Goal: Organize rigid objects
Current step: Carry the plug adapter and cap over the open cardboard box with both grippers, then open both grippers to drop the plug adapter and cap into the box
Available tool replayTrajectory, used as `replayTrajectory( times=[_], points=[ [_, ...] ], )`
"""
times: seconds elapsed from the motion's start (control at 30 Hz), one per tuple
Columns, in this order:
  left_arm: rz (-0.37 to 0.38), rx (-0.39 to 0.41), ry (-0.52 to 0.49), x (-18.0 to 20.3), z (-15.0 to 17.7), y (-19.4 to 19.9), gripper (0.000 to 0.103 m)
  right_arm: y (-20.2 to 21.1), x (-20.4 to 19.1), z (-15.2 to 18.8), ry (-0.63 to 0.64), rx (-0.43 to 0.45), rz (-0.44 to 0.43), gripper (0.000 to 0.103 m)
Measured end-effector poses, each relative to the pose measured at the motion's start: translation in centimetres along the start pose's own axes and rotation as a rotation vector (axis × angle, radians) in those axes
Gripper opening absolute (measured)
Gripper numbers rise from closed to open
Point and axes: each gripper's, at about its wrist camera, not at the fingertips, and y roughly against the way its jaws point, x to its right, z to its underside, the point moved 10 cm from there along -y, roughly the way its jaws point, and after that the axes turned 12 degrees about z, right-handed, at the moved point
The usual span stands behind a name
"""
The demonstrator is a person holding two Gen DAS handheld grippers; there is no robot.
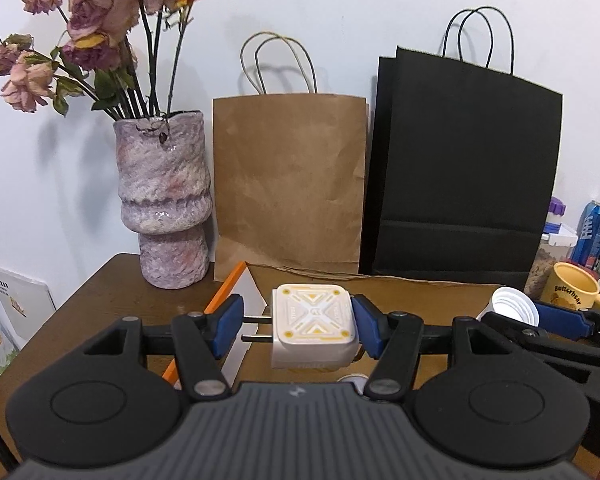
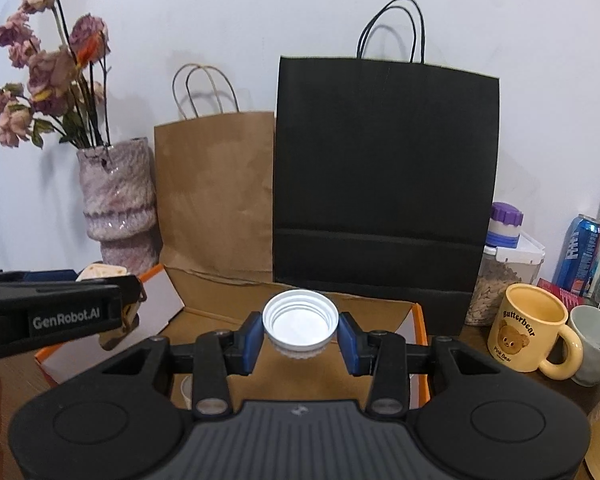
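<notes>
My left gripper [image 1: 298, 330] is shut on a white plug charger [image 1: 314, 320] with a yellow pattern. Its two prongs point left against the left pad, and the right pad presses its side. My right gripper [image 2: 302, 342] is shut on a white screw cap [image 2: 300, 320], held with its hollow side up between the blue pads. Both hang above an open cardboard box [image 2: 380, 316] with orange edges. In the left wrist view the cap [image 1: 508, 308] shows at the right. In the right wrist view the charger [image 2: 100, 271] peeks above the left gripper's black finger at the left.
A mottled vase [image 1: 164, 200] of dried roses stands at the back left, with a brown paper bag [image 1: 288, 184] and a black paper bag [image 1: 464, 176] against the wall. At the right are a yellow mug [image 2: 532, 328], a grey mug [image 2: 596, 344], a blue can [image 2: 580, 252] and a purple-lidded jar [image 2: 506, 224].
</notes>
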Motion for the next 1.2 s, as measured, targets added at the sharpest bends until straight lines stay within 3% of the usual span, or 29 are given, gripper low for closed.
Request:
replayTrajectory(
  times=[0.43,0.83,0.87,0.9,0.93,0.97,1.1,1.2],
  points=[
    [-0.041,-0.076,-0.018,-1.4,2.0,-3.8,0.061,-3.2,0.2,2.0,-0.004,-0.054,-0.004,0.039],
    [-0.024,-0.132,-0.042,-1.5,3.4,-5.2,0.062,-4.3,0.6,2.9,0.009,-0.080,0.025,0.039],
    [-0.013,-0.143,-0.041,-1.5,3.5,-5.4,0.063,-4.4,0.8,2.9,0.009,-0.080,0.039,0.043],
    [-0.010,-0.148,-0.039,-1.5,3.7,-5.5,0.070,-4.5,1.1,3.0,0.008,-0.083,0.057,0.062],
    [-0.019,-0.146,-0.041,-1.5,3.6,-5.5,0.085,-4.6,1.5,3.0,0.007,-0.084,0.073,0.074],
    [-0.033,-0.138,-0.047,-1.6,3.5,-5.4,0.091,-4.6,1.7,3.0,0.005,-0.080,0.079,0.092],
    [-0.031,-0.105,-0.044,-1.6,2.8,-4.7,0.103,-4.6,2.4,2.8,-0.030,-0.087,0.071,0.100],
    [-0.034,-0.096,-0.043,-1.6,2.6,-4.6,0.103,-4.6,2.6,2.7,-0.037,-0.084,0.069,0.103]
  ],
)
